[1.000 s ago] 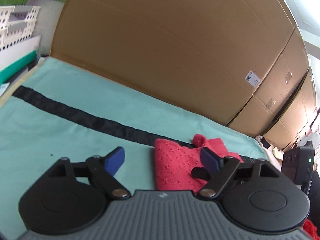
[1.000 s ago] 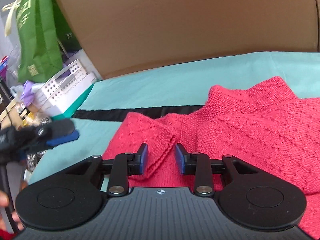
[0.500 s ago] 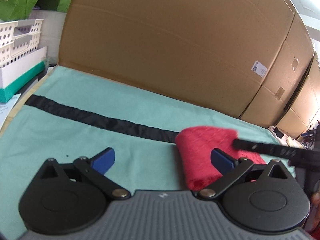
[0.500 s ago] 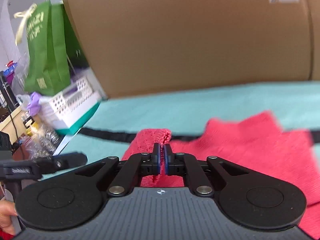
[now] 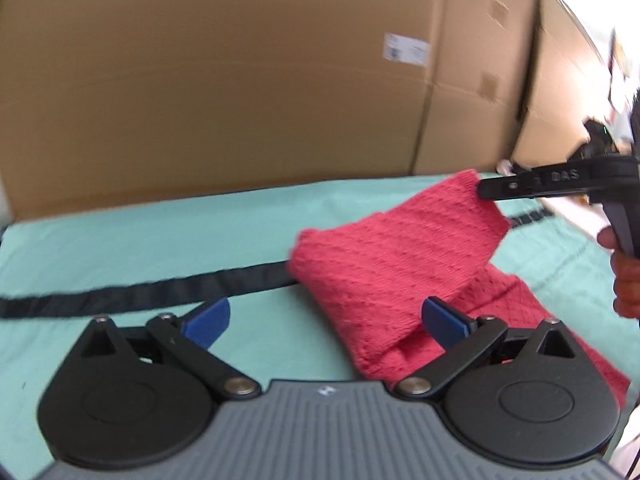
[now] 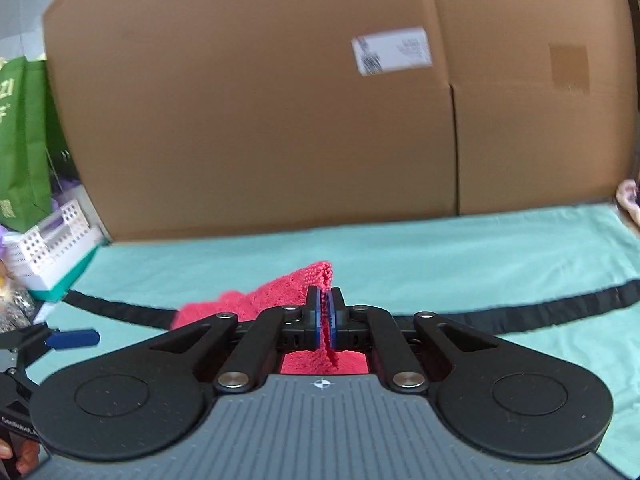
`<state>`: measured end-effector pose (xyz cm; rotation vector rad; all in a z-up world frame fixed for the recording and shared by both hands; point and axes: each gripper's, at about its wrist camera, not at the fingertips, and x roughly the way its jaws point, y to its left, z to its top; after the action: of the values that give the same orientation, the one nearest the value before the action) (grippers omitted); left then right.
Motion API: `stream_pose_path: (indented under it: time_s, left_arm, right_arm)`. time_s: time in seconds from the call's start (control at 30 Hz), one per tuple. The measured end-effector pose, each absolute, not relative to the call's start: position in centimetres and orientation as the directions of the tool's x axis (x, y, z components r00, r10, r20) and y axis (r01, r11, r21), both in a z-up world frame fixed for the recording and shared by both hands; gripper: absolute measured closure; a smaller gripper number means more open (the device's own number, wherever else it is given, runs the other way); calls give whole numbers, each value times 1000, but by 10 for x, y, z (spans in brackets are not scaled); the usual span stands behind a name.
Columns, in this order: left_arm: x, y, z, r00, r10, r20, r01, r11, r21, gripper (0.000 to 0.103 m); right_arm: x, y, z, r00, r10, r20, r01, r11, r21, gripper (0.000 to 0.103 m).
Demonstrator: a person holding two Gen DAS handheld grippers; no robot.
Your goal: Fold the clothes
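Red knit sweater (image 5: 392, 264) lies on the teal cloth (image 5: 160, 232) covering the work surface, toward the right side of your left-wrist view, its body crossing the black band (image 5: 140, 292) that runs across the cloth. One edge of the sweater is raised off the cloth: your right gripper (image 6: 324, 314) has its blue pads together with a thin ridge of red knit pinched between them, and in the left-wrist view the same tool comes in from the right as a black bar meeting the knit's raised corner. More red fabric shows through the gap just behind the pads and spreads left of them onto the cloth. Part of your right hand (image 5: 626, 280) shows at the right edge, on the tool's handle. Your left gripper (image 5: 326, 318) hovers low over the cloth with its pads wide apart and nothing clamped; its right pad stands in front of the sweater's folded near edge, and contact can't be judged, while the left pad is over bare teal. Large cardboard boxes (image 6: 280, 112) wall off the far side of the cloth. A green bag (image 6: 20, 140) and a white perforated basket (image 6: 52, 236) sit off the cloth's left end.
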<state>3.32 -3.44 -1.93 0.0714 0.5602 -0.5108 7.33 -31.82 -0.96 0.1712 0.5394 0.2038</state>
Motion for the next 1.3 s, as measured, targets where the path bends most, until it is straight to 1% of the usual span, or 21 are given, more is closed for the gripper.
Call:
stream_pose_path:
  time_s: [0.13,0.27,0.43,0.5,0.57,0.7,0.8,0.93,1.03,1.1,1.2,1.3]
  left_arm:
    - [40,-44,-19,702,-472,-533,510,856,-86,1]
    - [44,-47,-18,695,-472,-543,508,856,-94,1]
    - [48,-52,-28,694,-398,-600,466,884,-47,1]
    - [51,-48,-34,705,-356,-614,425,905,-37,1]
    - [54,-40,-38,706,-335,-625,390,919,-52,1]
    - [56,-28,-45,716,-264,-646,339,941,-8,1]
    - [53,-19,-46,709,-290,-643,340,939,-49,1]
    - [51,-20,-41,715,-302,-630,352,935,-49,1]
    - [51,-20,-30,731,-309,-609,355,934,-46,1]
    - [52,-21,-17,742,-336,-580,366,928,-70,1]
    - [59,-33,-5,730,-408,-549,407,904,-130,1]
    - [71,-54,-11,693,-459,-555,436,881,-184,1]
  right_arm:
    - [77,-323,-27,813,218,-540,-124,971,206,98]
    - [82,-324,-42,789,224,-572,-125,970,207,98]
    - [83,-327,-45,782,271,-561,-145,955,260,97]
    - [82,-324,-45,779,287,-558,-161,951,264,97]
    - [83,-323,-45,779,307,-547,-177,944,278,97]
    - [81,-318,-40,778,349,-522,-212,928,305,97]
    - [82,-314,-39,785,336,-521,-205,934,293,97]
    - [89,-315,-46,771,304,-559,-171,945,278,97]
    - [88,-317,-49,768,298,-566,-168,948,271,97]
    - [88,-316,-49,769,287,-571,-166,952,256,97]
    - [87,-313,-50,771,272,-576,-168,959,228,97]
    - [89,-312,-51,773,265,-576,-164,961,223,97]
